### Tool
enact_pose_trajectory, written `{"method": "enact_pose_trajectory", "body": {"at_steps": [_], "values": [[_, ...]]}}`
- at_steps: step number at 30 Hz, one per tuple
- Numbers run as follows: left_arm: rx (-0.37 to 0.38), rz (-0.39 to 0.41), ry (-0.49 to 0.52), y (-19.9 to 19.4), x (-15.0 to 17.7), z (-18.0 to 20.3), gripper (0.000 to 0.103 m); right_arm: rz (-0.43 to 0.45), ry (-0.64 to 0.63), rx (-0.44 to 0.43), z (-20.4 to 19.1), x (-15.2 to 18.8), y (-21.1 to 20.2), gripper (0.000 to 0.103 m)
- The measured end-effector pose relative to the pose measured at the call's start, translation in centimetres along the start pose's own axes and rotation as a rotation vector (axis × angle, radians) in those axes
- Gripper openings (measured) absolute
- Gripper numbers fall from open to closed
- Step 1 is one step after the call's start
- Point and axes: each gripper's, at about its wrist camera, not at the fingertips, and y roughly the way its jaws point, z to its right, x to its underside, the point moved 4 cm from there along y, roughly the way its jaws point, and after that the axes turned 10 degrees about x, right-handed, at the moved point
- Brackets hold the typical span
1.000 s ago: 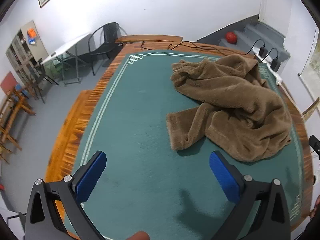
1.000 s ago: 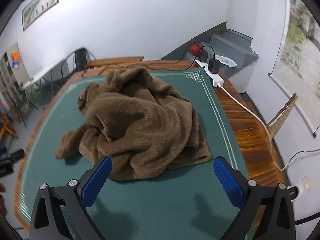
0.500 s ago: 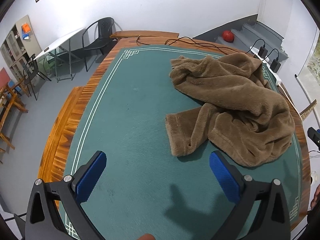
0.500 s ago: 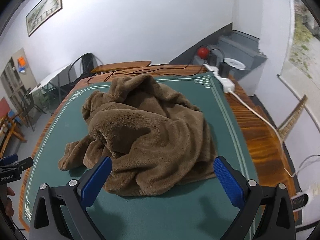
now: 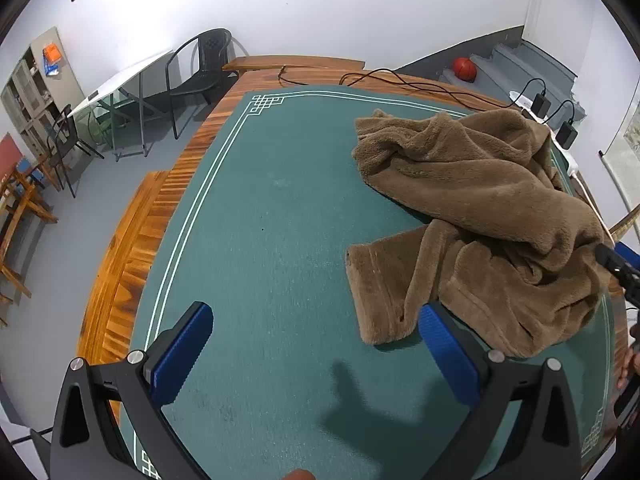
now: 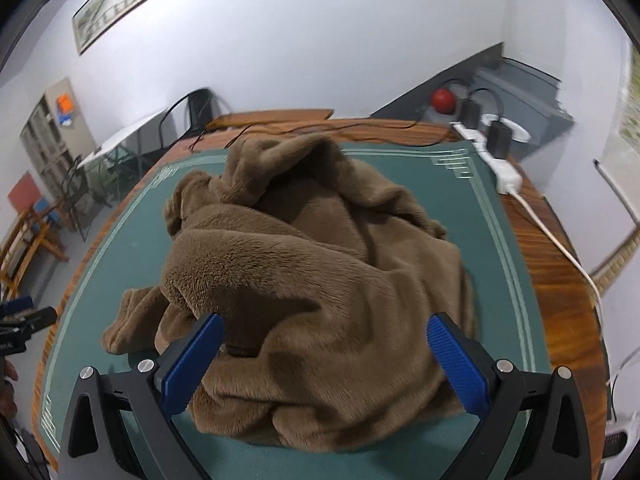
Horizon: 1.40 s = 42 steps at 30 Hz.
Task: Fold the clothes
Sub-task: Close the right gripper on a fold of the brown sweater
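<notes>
A brown fleece garment (image 5: 472,208) lies crumpled in a heap on the green table mat (image 5: 272,240); a sleeve (image 5: 384,288) sticks out toward me. My left gripper (image 5: 316,344) is open and empty over bare mat, its right finger close to the sleeve end. In the right wrist view the garment (image 6: 312,280) fills the middle. My right gripper (image 6: 324,356) is open, its blue fingers straddling the near edge of the heap. The right gripper's tip also shows at the left wrist view's right edge (image 5: 616,268).
The mat covers a wooden table (image 5: 132,248). A white power strip (image 6: 504,168) with black adapters and a cable runs along the right table edge. Black cables (image 5: 384,80) lie at the far edge. Chairs (image 5: 200,68), a folding table and a red ball (image 5: 464,68) stand beyond.
Both grippers have moved forward toward the garment. The right gripper now straddles the heap's near edge; the left gripper is nearer the sleeve. Both jaws stay open.
</notes>
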Motion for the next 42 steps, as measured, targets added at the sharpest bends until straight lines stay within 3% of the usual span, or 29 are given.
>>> {"method": "enact_pose_trajectory", "body": {"at_steps": [12,15,17,22,26,34,42], "values": [[-0.046,-0.027,-0.005,1.2,-0.6,-0.1,0.103,-0.084,-0.114,0.004,-2.8,-0.2,5.5,0.103],[-0.049,-0.027,-0.005,1.3,-0.8,0.0,0.103,-0.102,-0.120,0.005,-3.0,-0.1,6.3,0.083],[-0.053,-0.029,-0.001,1.3,-0.9,0.1,0.103,-0.117,-0.106,0.000,-2.8,0.1,6.6,0.043],[-0.059,-0.028,0.005,1.1,-1.1,0.3,0.103,-0.115,-0.061,-0.013,-2.1,0.5,6.5,0.031],[-0.064,-0.032,0.006,1.1,-1.1,0.5,0.103,-0.096,-0.034,-0.055,-2.2,0.5,5.3,0.027],[-0.067,-0.034,0.012,1.1,-1.0,0.9,0.103,-0.114,0.019,-0.239,-3.7,1.3,3.1,0.027],[-0.064,-0.032,0.014,0.9,-1.0,1.4,0.103,-0.131,-0.016,-0.363,-7.0,3.1,0.5,0.027]]}}
